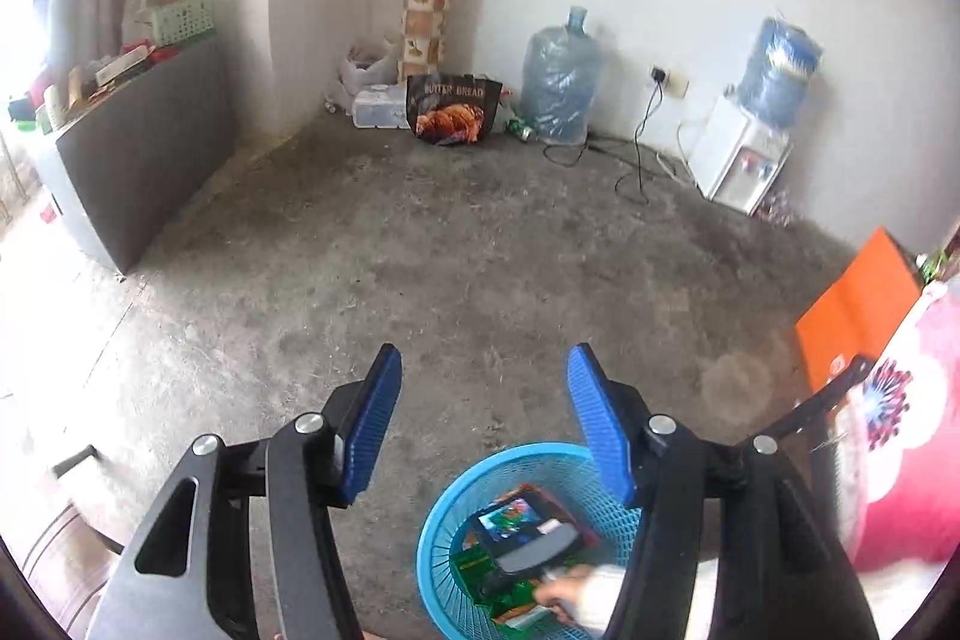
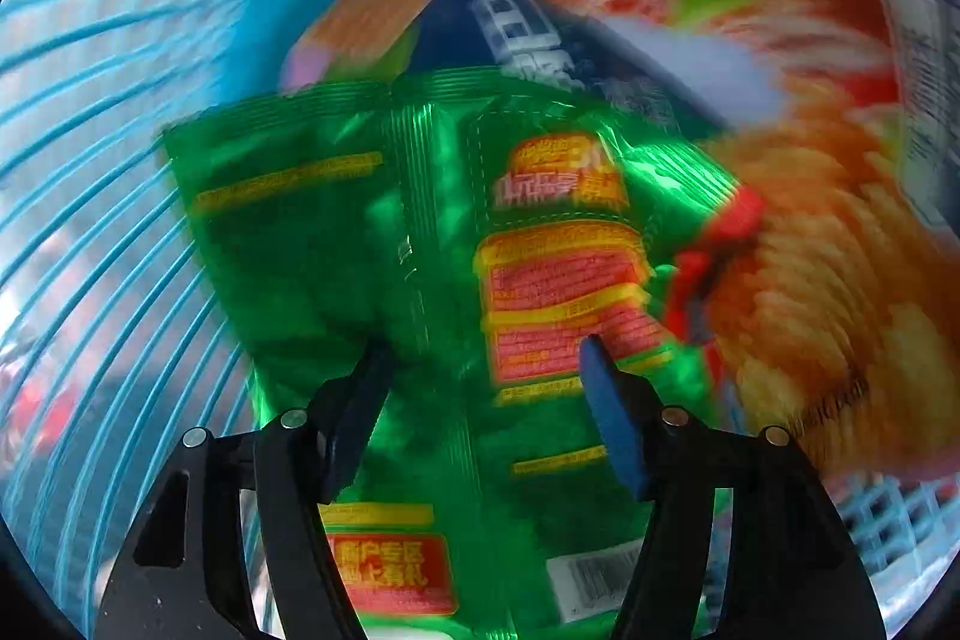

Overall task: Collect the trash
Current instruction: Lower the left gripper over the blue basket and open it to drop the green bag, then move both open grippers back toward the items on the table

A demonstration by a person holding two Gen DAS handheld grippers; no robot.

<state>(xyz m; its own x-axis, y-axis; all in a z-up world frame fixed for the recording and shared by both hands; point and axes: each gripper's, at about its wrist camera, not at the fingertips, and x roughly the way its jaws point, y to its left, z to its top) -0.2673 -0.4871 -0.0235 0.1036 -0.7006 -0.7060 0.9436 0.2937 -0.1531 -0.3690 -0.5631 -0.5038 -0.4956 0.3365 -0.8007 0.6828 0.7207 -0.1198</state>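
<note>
The green snack wrapper (image 2: 420, 232) is lying inside the blue basket (image 1: 456, 520) among other packets — your right tool (image 2: 486, 349) is hanging over it, jaws apart, gripping nothing. Your left tool (image 1: 483, 370) is gaping empty above the floor (image 1: 450, 250).

Plain living room in a modest home, doubling as storage.

A bare concrete floor (image 1: 480, 232) is meeting whitewashed walls; a water dispenser (image 1: 744, 160) is standing by a wall socket (image 1: 672, 79), a spare water jug (image 1: 558, 79) and a bread bag (image 1: 453, 109) are sitting along the wall, and a blue waste basket (image 1: 456, 526) is holding snack wrappers (image 2: 420, 250).
</note>
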